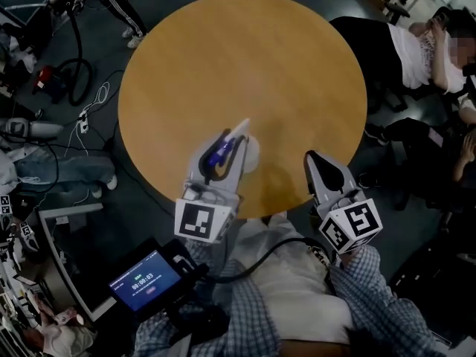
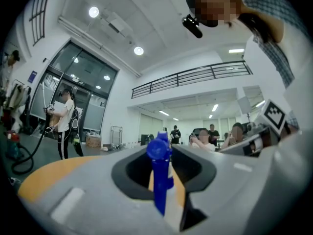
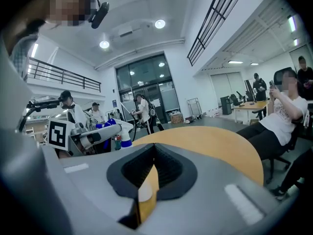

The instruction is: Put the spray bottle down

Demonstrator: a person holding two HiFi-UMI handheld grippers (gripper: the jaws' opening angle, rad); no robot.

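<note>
Blue-headed spray bottle (image 1: 221, 153) is pinched between the 2 jaws of the left gripper (image 1: 233, 141), held over the near part of the round wooden table (image 1: 245, 58). Just to its right, the right gripper (image 1: 315, 159) has its jaws pressed together on nothing, at the table's edge.

Dim head view, bright bowed gripper views.
Ceiling lamps (image 2: 93, 11) glare white; edges darken; the close spray bottle (image 2: 159, 180) is blurred; soft shadows lie on the tabletop (image 1: 297, 88).
</note>
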